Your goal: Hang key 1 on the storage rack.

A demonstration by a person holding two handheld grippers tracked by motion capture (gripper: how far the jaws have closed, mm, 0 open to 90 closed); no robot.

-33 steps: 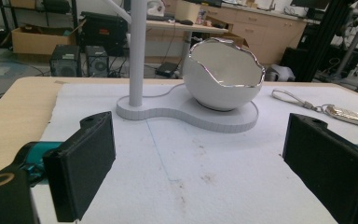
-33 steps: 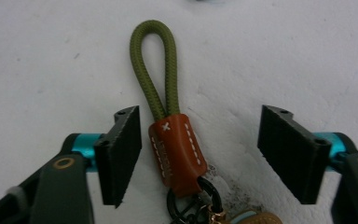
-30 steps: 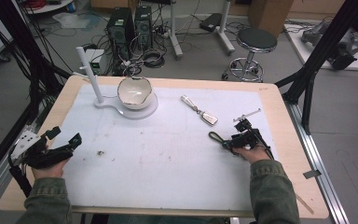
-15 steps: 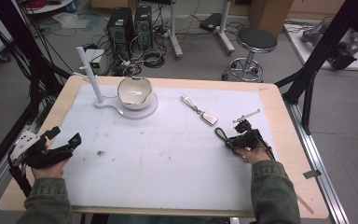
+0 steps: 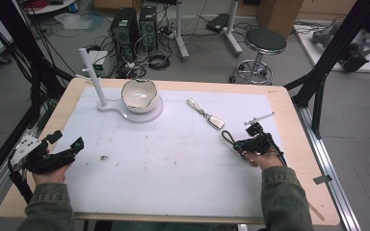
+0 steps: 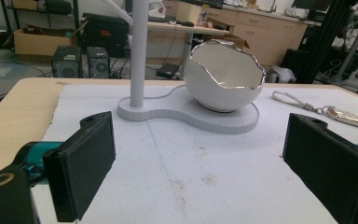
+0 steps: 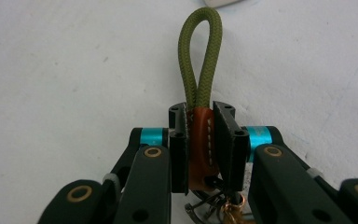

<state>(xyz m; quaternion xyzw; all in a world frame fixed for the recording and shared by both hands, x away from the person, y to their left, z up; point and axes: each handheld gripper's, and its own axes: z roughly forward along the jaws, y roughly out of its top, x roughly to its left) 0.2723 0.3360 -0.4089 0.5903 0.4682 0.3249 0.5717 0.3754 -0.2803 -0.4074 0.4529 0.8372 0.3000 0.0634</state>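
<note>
Pinching one olive-corded keychain [image 7: 199, 88], fingers [image 7: 227, 140] closed.

A glossy white bowl [image 6: 223, 77] with a bright metallic rim is seen on a matt white stand [image 6: 186, 112]. The table [image 5: 289, 103] is edged in pale wood and covered by a matt, lightly stained white mat [image 5: 173, 154]. A woven olive cord loop [image 7: 200, 56] — bound in smooth, stitched brown leather — is pressed between matt black pads [image 7: 226, 140].
</note>
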